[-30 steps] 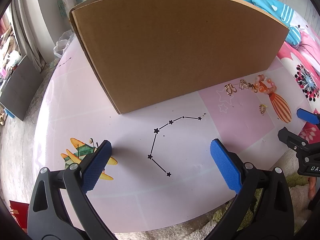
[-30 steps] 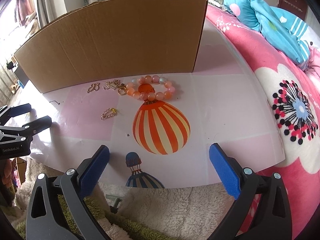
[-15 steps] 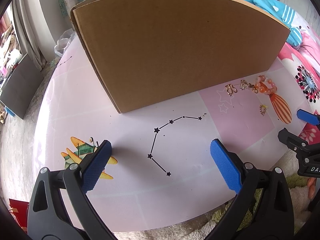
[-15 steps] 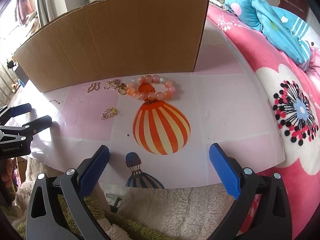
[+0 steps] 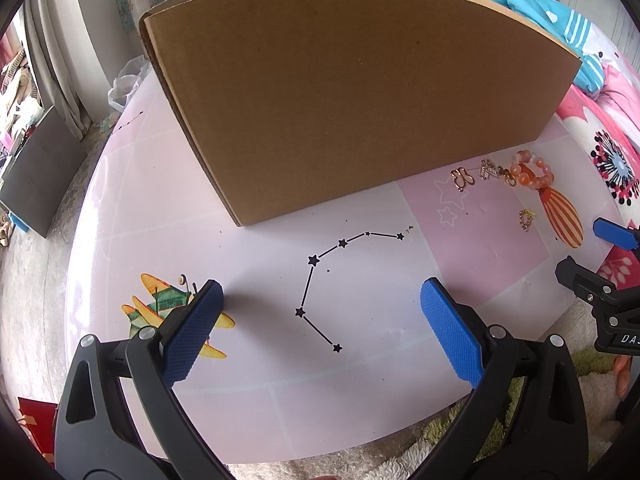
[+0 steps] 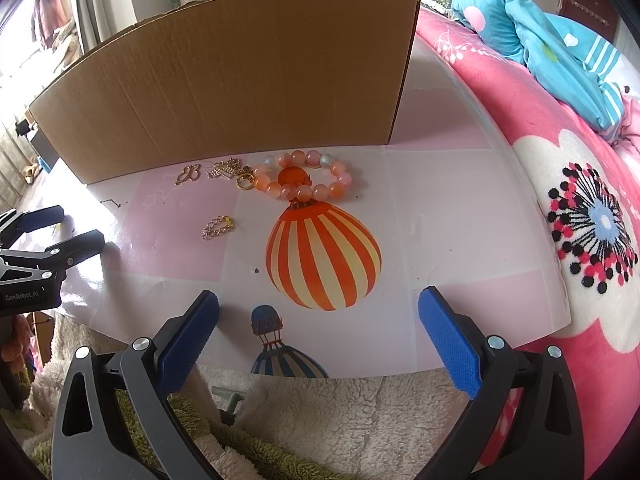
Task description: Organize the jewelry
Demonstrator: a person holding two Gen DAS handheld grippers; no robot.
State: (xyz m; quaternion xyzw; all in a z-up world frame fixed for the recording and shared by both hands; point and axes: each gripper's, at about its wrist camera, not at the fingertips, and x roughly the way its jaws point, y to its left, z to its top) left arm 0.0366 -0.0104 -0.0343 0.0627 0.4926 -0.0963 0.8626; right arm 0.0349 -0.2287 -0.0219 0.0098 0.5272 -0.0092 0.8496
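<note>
1. Hanging over the near edge of the surface [image 6: 460,240], the right hand-held gripper [image 6: 318,320] has its blue pads spread wide with nothing between them; fluffy cream and green rug [image 6: 340,420] shows below it.
2. The left hand-held gripper [image 5: 318,318] is likewise spread apart and empty, above a printed star constellation [image 5: 320,280] and beside a printed aeroplane [image 5: 160,308].
3. Just past the right gripper's pads lies a printed orange-striped balloon [image 6: 324,256], with a smaller blue balloon print [image 6: 276,344] at the surface's edge.
4. A short gold chain piece [image 6: 217,227] lies alone on a pink square, left of the striped balloon.
5. Farther in, an orange bead bracelet [image 6: 304,180] rests at the top of the balloon print, a gold ring charm [image 6: 245,180] touching its left side.
6. Left of that sit a gold filigree pendant [image 6: 224,170] and a gold butterfly charm [image 6: 188,174], close together in a row.
7. Behind the jewelry stands a large cardboard box [image 6: 240,92], its wall just beyond the row; the contents cannot be seen.
8. To the right is a pink floral bed [image 6: 580,200] with a blue blanket [image 6: 540,40] on it.
</note>
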